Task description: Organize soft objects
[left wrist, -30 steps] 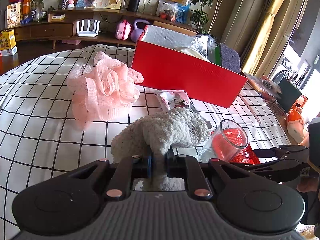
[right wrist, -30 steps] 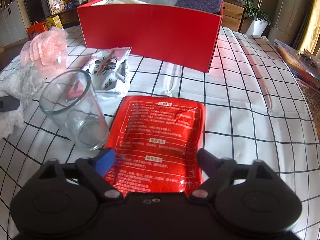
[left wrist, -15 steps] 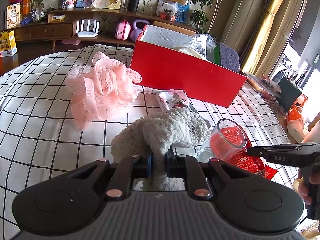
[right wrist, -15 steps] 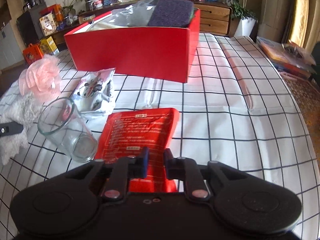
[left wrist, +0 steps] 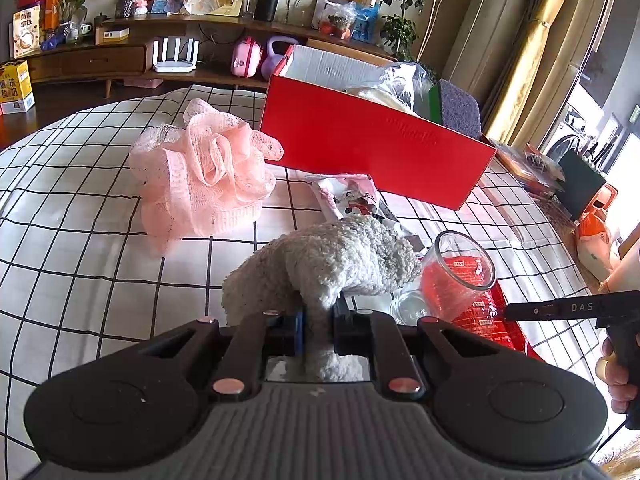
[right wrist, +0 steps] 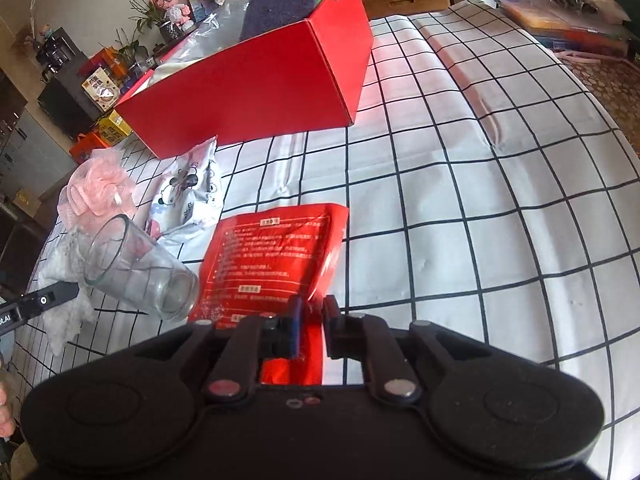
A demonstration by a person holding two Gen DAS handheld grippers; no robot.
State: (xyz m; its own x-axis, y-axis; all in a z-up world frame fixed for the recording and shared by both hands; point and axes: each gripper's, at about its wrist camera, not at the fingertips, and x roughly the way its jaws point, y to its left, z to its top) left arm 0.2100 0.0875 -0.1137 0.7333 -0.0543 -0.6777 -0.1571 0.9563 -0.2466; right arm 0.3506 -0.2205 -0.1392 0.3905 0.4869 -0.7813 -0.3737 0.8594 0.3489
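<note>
My left gripper [left wrist: 318,316] is shut on a grey fluffy plush cloth [left wrist: 340,260], which bulges above its fingers over the checked bedsheet [left wrist: 80,240]. My right gripper [right wrist: 310,312] pinches the near edge of a flat red pouch [right wrist: 272,256]. Its jaws are opening slightly with the pouch still between them. A pink mesh bath puff [left wrist: 204,176] lies to the left. Behind it stands the open red box [left wrist: 372,152], holding a purple sponge [left wrist: 460,108] and plastic bags. The right gripper's fingers [left wrist: 520,312] show side-on at the right edge of the left wrist view.
A clear drinking glass [right wrist: 136,268] lies tipped on its side between the plush cloth and the pouch. A white printed packet [right wrist: 188,196] lies in front of the red box [right wrist: 260,92]. Shelves and clutter stand beyond the bed, and a hand [left wrist: 616,376] holds the right gripper.
The right gripper went from wide open over the red pouch to shut on its near edge, then rolled and shifted sideways. The left gripper and the plush cloth stayed put.
</note>
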